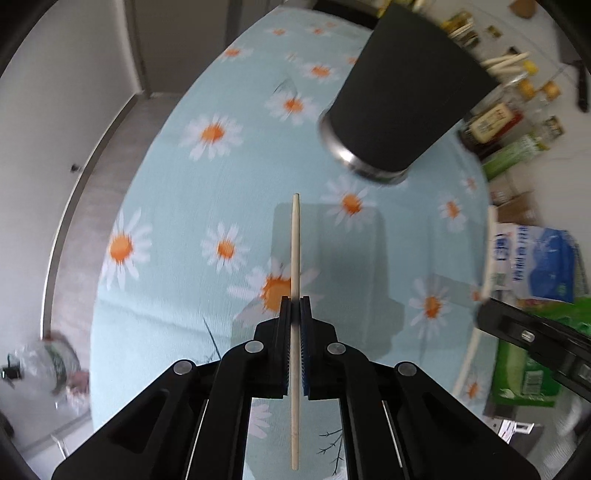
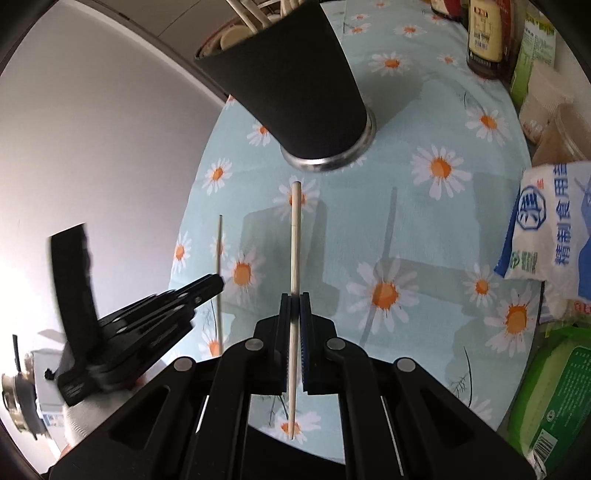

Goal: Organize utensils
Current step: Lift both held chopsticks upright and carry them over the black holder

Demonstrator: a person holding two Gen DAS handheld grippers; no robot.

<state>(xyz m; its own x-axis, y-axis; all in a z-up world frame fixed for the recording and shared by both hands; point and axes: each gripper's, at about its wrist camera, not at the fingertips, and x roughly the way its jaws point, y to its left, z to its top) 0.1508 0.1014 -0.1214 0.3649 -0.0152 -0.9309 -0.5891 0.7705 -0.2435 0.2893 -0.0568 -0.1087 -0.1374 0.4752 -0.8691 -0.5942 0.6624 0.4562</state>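
A black utensil cup with a metal base stands on the daisy tablecloth, holding several pale utensils. My left gripper is shut on a pale wooden chopstick that points toward the cup, above the cloth. My right gripper is shut on another chopstick, its tip just short of the cup. In the right wrist view the left gripper shows at the left with its chopstick. The right gripper's body shows at the right of the left wrist view.
Sauce bottles and jars stand behind the cup. A blue and white salt bag and a green package lie along the table's right side. The table's left edge drops to the floor and a wall.
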